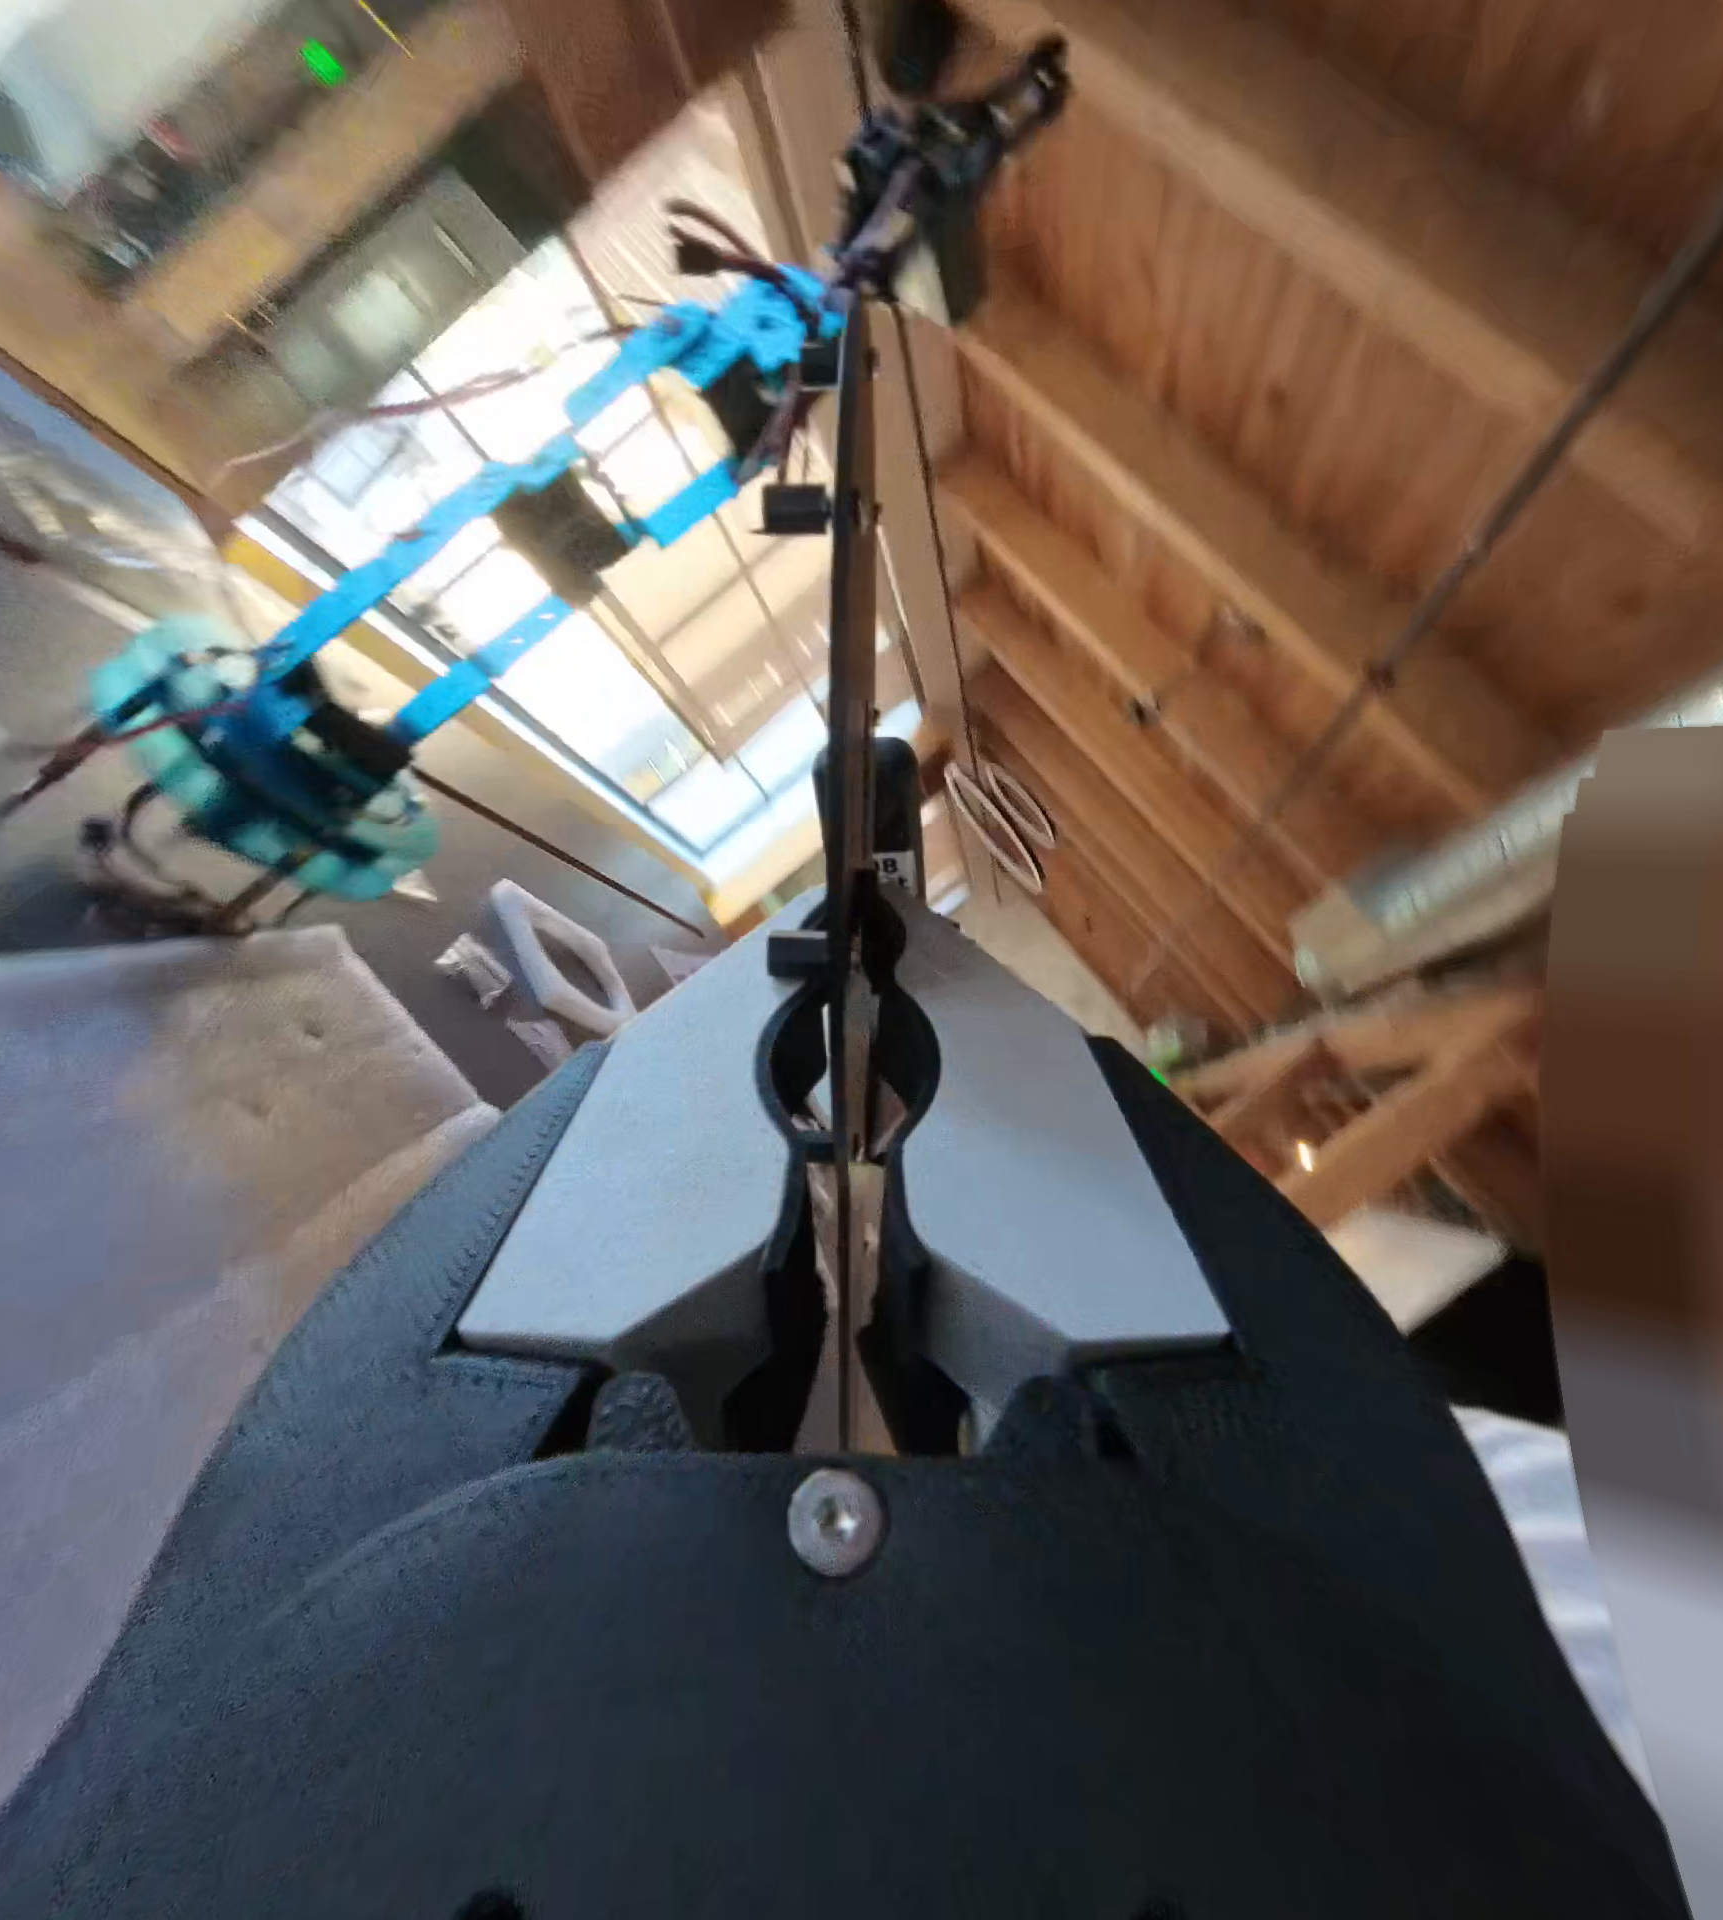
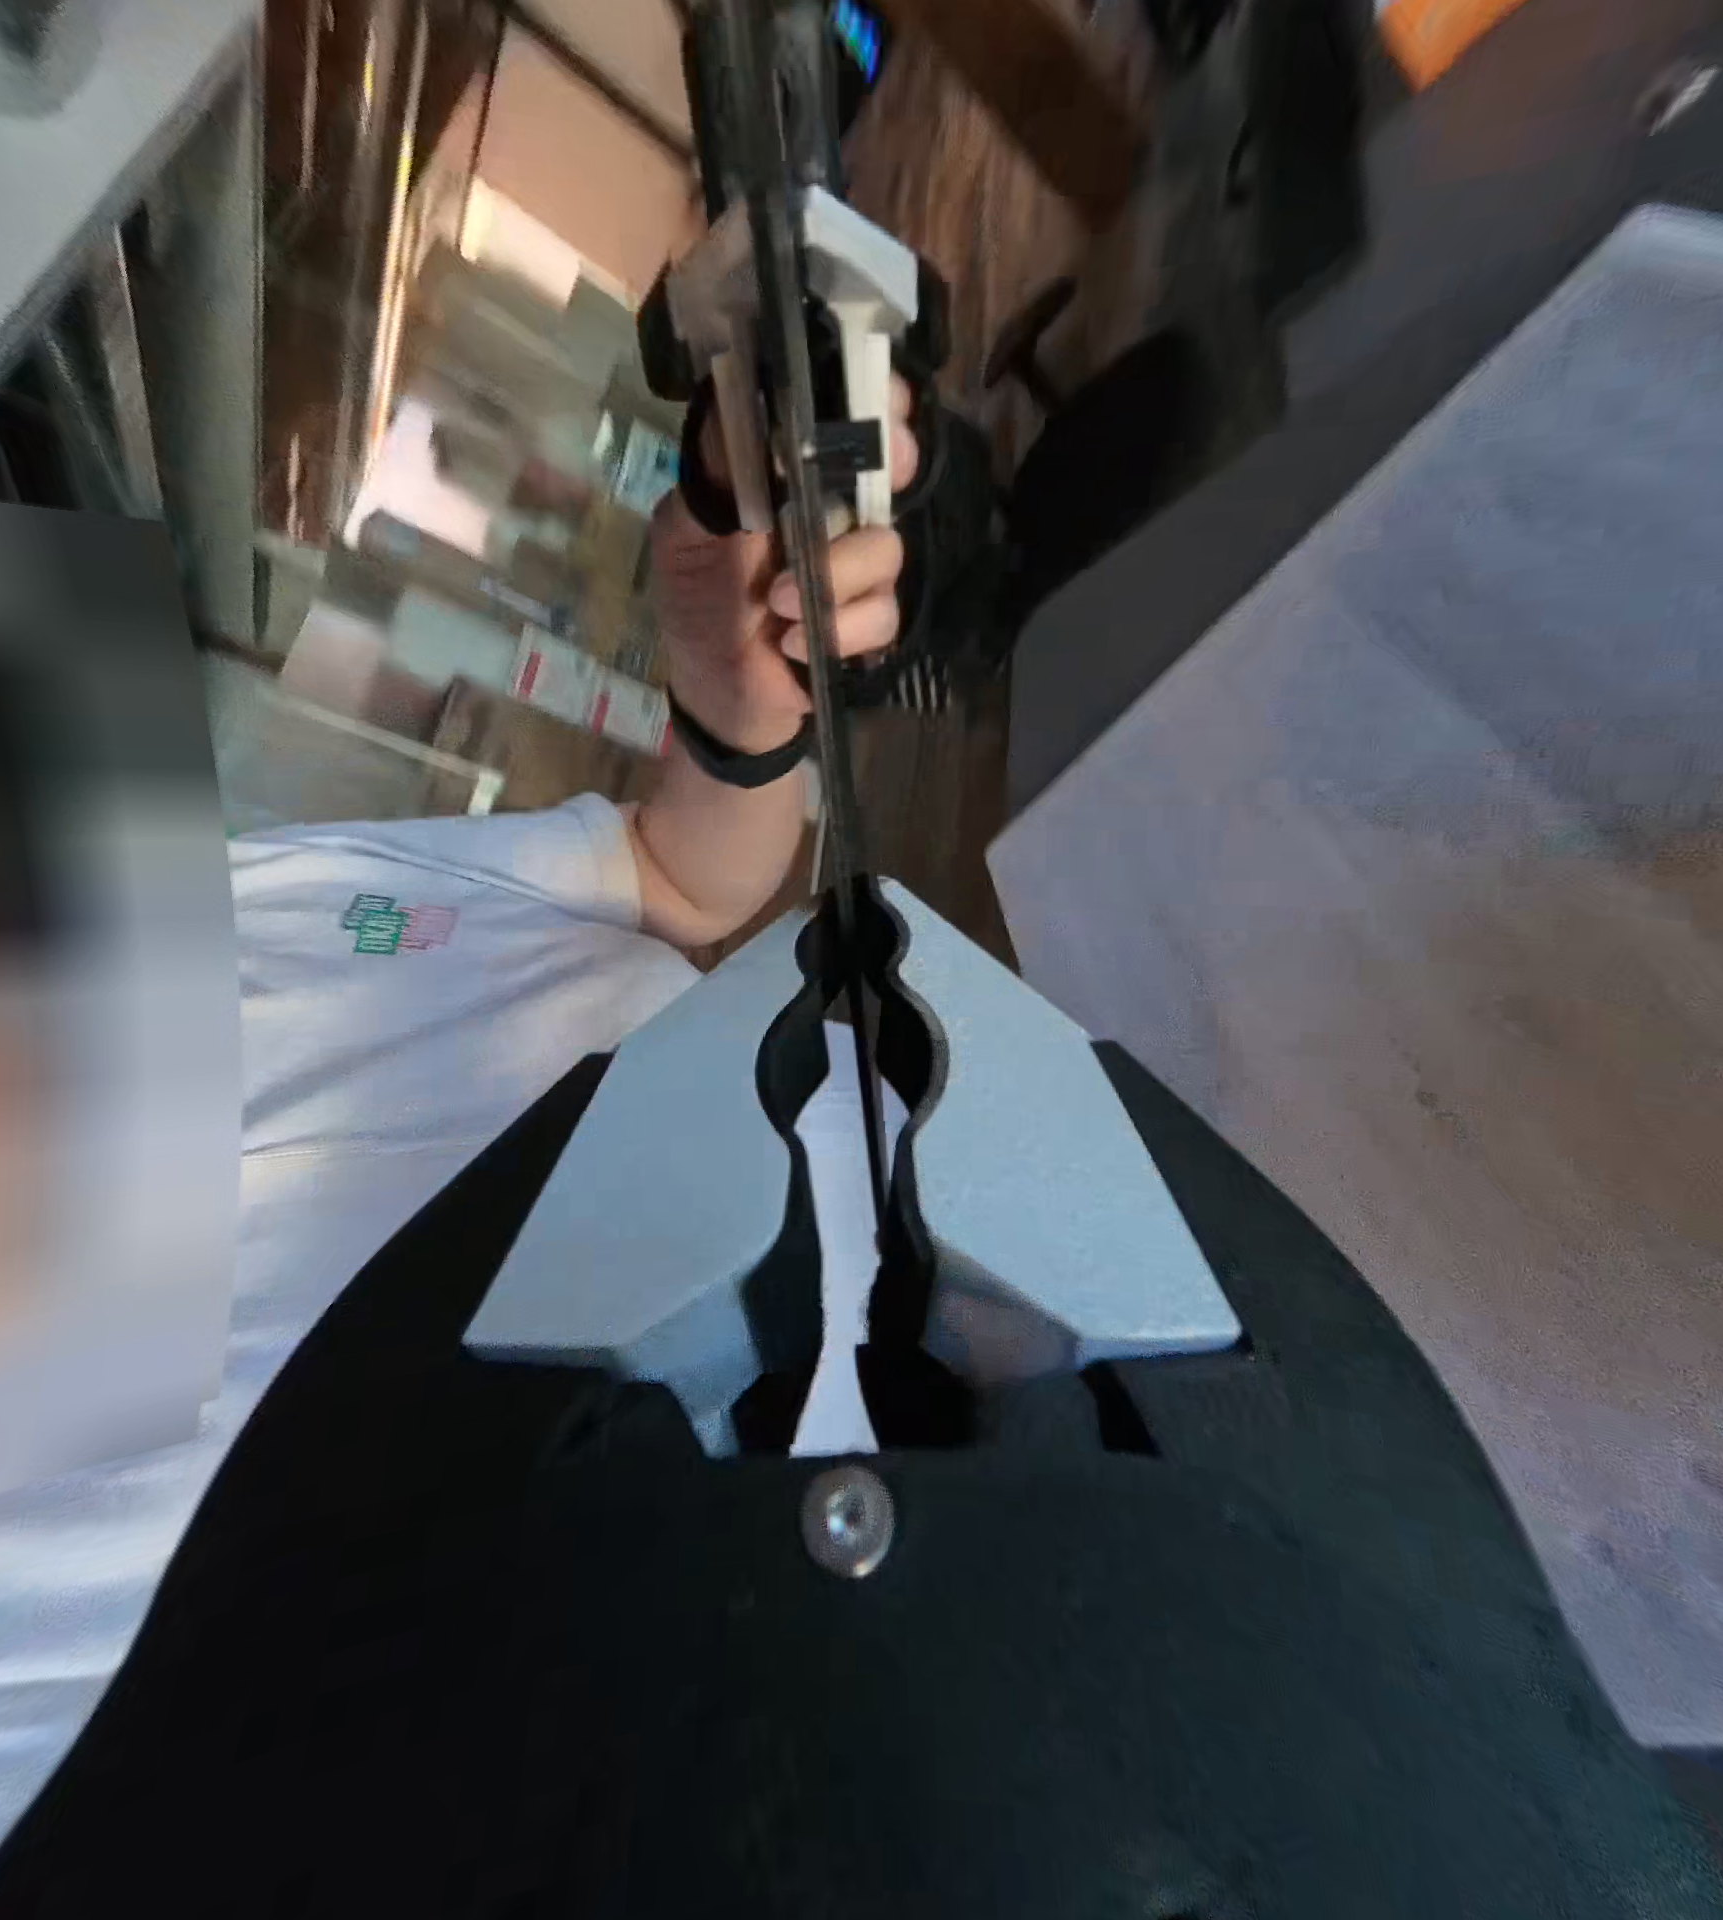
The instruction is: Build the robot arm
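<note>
Left gripper (image 1: 849,997) sits centre frame, fingers pinched tight on the edge of a thin dark flat panel (image 1: 844,644) that runs straight up the middle. Fixed to the panel's left face, upper left of frame, a blue jointed arm assembly (image 1: 545,499) with wires, ending in a teal claw-like part (image 1: 254,758). Wood ceiling (image 1: 1304,364) fills upper right, grey mat (image 1: 109,1195) lower left. Right gripper (image 2: 852,997) also centre frame, fingers closed on the same panel's (image 2: 815,623) edge. Above it, the person's hand (image 2: 774,613) holds the other gripper, clamped on the panel. White shirt (image 2: 400,1039) left, grey mat (image 2: 1459,779) right.
</note>
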`<state>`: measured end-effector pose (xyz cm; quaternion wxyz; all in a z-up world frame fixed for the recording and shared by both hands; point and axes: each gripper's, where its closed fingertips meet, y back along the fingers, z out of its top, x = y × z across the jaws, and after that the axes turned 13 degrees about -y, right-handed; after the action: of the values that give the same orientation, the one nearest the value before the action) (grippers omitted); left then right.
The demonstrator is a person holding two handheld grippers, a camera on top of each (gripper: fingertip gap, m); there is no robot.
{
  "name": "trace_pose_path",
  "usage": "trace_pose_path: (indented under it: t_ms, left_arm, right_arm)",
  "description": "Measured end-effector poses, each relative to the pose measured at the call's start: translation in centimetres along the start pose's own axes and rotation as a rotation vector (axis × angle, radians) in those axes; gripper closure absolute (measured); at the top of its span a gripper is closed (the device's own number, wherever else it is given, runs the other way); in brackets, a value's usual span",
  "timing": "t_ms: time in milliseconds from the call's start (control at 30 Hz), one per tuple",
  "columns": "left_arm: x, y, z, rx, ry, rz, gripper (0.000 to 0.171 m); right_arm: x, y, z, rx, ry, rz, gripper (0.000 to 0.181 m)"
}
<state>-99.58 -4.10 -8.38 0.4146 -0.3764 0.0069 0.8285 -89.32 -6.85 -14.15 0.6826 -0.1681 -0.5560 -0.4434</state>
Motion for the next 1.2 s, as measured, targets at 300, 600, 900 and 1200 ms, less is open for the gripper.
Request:
trace_pose_path:
  t_ms: [300, 600, 900, 1200]
  left_arm:
    - [0.9, 3.4, -9.0, -0.357, 0.148, 0.385, 0.171]
    - [1.6, 5.2, -15.6, -0.691, 0.248, 0.694, 0.171]
    - [2.3, 7.0, -19.1, -0.942, 0.323, 0.857, 0.171]
    - [3.4, 6.4, -16.2, -1.059, 0.300, 0.846, 0.171]
  right_arm:
    - [-4.6, 1.8, -4.4, 0.334, -0.077, 0.170, 0.181]
    - [-8.1, 2.7, -6.4, 0.636, -0.192, 0.216, 0.181]
    - [-11.0, 1.5, -6.1, 0.811, -0.203, 0.067, 0.176]
    - [-11.0, 1.4, -2.0, 0.799, -0.053, -0.036, 0.171]
